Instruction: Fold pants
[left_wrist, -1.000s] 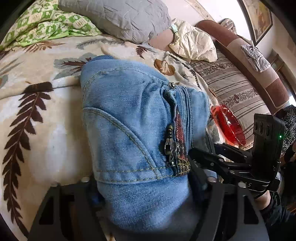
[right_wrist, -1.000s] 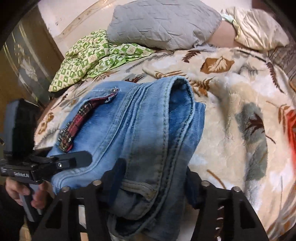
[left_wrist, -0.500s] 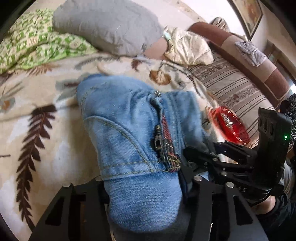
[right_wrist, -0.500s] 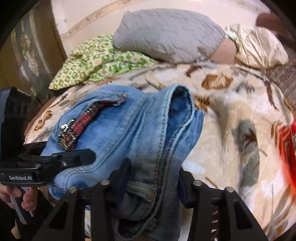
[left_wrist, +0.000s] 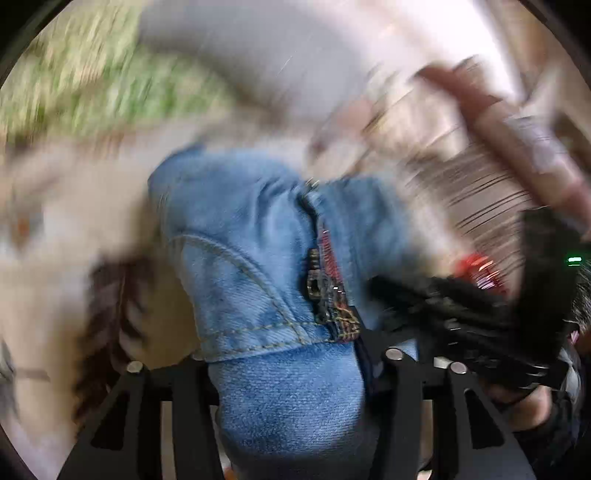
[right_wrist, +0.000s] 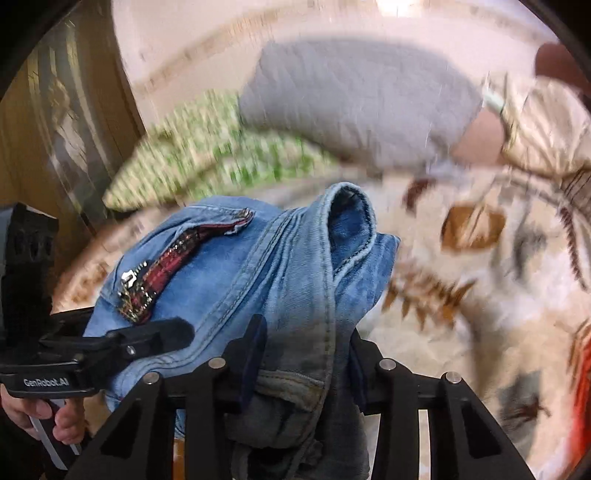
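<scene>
Folded blue jeans (left_wrist: 266, 258) above leaf-print bed (right_wrist: 480, 314), left tongs (left_wrist: 288, 373) and right tongs (right_wrist: 306, 358) both clamped on denim, grey pillow (right_wrist: 354, 96) at 12 o'clock

The only readable text is the white brand lettering "GenRobot.AI", printed along the black side of the left claw (right_wrist: 186, 334) body, low at the left edge of the right wrist view, just above the fingers of the hand (right_wrist: 44, 417) that holds it. The same mark cannot be made out anywhere in the left wrist view, which is heavily blurred. The jeans (right_wrist: 258, 280) show a plaid-lined zipper but no legible label or tag.
</scene>
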